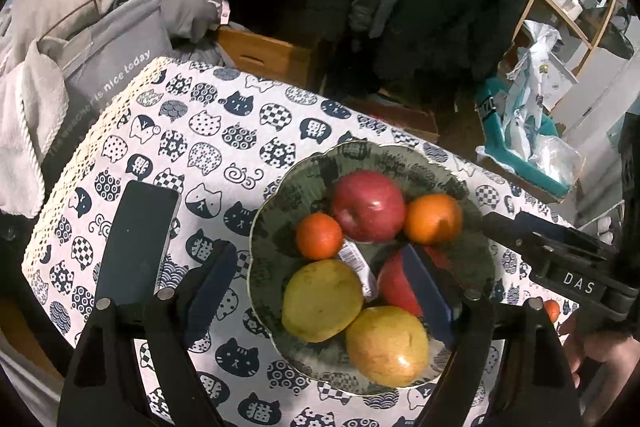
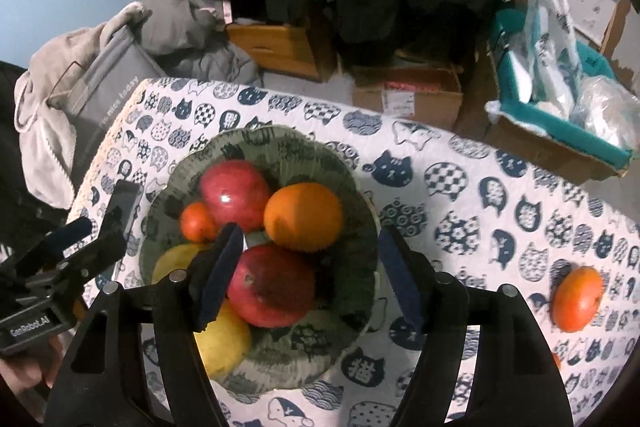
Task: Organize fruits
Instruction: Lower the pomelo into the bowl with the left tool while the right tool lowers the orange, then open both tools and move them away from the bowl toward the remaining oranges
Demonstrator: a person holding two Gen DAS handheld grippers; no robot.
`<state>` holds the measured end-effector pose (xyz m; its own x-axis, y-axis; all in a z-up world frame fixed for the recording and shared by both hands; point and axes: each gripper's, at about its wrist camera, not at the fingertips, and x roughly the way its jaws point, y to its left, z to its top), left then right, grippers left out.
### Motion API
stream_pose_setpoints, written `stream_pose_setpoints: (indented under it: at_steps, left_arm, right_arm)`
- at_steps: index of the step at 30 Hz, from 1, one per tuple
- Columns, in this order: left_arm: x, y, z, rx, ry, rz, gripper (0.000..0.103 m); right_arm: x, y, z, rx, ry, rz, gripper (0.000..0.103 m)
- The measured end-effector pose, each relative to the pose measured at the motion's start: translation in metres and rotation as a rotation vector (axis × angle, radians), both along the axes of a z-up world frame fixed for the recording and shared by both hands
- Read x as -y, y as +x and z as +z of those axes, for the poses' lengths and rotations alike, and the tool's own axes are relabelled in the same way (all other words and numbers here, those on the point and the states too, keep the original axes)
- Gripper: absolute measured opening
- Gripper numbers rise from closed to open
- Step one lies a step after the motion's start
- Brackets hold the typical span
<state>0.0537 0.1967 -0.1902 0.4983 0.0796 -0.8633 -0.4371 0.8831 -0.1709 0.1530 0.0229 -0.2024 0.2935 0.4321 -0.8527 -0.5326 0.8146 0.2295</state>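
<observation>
A dark green patterned plate (image 1: 280, 203) (image 2: 320, 155) on the cat-print tablecloth holds two red apples, an orange (image 2: 304, 217), a small tangerine (image 2: 196, 223) and two yellow fruits (image 1: 322, 301). My right gripper (image 2: 310, 277) is open over the plate. The nearer red apple (image 2: 272, 287) lies between its pads, with a clear gap on the right side. My left gripper (image 1: 320, 291) hangs open above the plate's near left rim and holds nothing. An orange-red fruit (image 2: 578, 299) lies alone on the cloth to the right.
A dark phone (image 1: 136, 243) lies on the cloth left of the plate. A small wrapper (image 1: 356, 263) sits among the fruit. Past the table's far edge are a grey bag (image 1: 104, 67), cardboard boxes (image 2: 408, 95) and a teal box (image 2: 560, 131) of bags.
</observation>
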Motion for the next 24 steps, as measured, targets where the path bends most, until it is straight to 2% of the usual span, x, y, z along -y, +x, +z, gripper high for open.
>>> stream_pose_setpoints:
  at_steps: [12,24]
  left_arm:
    - [0.029,0.005,0.028,0.054,0.026,-0.049,0.086]
    - [0.068,0.019,0.041,0.071,0.052,-0.12,0.086]
  right_arm:
    - [0.043,-0.007,0.033,0.132,-0.075,-0.047,0.075]
    - [0.097,-0.008,0.054,0.188,-0.096,-0.118,0.078]
